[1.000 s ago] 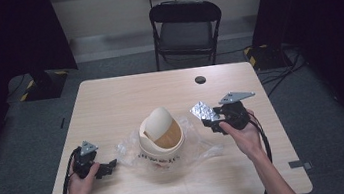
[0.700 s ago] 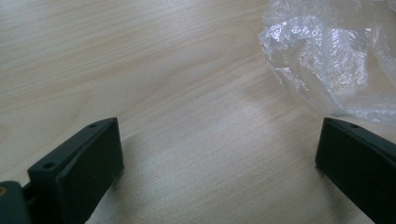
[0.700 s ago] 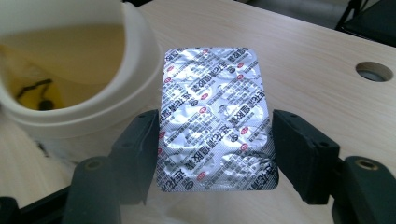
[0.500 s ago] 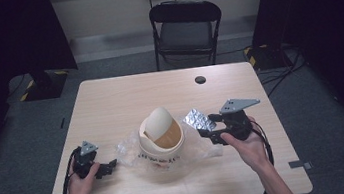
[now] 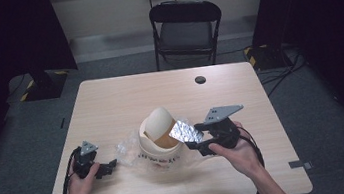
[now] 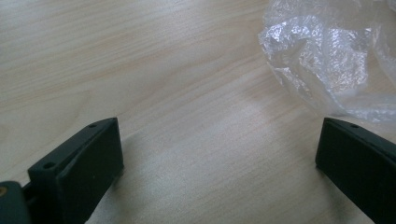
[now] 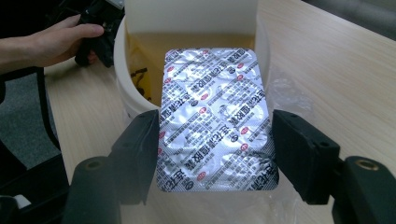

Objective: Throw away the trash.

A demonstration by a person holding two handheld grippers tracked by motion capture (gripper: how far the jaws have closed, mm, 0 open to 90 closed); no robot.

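Observation:
A silver blister pack [image 5: 186, 131] hangs over the right rim of a white tub [image 5: 160, 154], and my right gripper [image 5: 193, 142] is shut on its edges. In the right gripper view the pack [image 7: 215, 116] lies flat between the two jaws of that gripper [image 7: 215, 154], above the tub's brownish inside [image 7: 140, 56]. The tub's lid [image 5: 159, 124] stands tipped up at the back. My left gripper [image 5: 110, 168] rests open on the table left of the tub; nothing lies between its jaws [image 6: 219, 168]. Crumpled clear plastic wrap [image 6: 322, 60] lies just beyond it.
The clear plastic wrap [image 5: 129, 150] spreads around the tub's base on the wooden table [image 5: 125, 103]. A small black disc [image 5: 200, 79] sits near the far edge. A black folding chair [image 5: 185, 24] stands behind the table.
My right gripper has carried the blister pack leftward and slightly up, from right of the tub to over its rim. The left gripper has stayed put.

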